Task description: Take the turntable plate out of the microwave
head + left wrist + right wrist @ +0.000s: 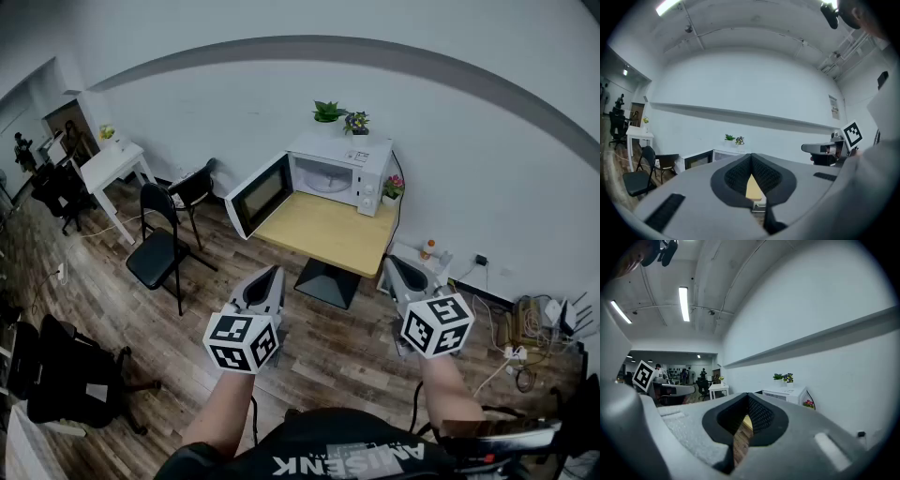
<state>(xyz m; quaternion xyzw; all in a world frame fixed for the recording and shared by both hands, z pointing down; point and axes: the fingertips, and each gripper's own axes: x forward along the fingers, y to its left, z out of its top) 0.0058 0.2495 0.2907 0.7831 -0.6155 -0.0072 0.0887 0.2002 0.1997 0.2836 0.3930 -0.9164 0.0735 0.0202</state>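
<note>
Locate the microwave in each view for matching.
Head view: microwave upper centre, on the wooden table, door swung open.
Left gripper view: microwave low, just left of centre.
Right gripper view: microwave right of centre.
Shared landmark: potted plants on top.

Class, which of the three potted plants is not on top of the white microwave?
The pink-flowered plant: it stands on the light wooden table beside the white microwave; the green plant and the purple-flowered plant sit on top.
</note>
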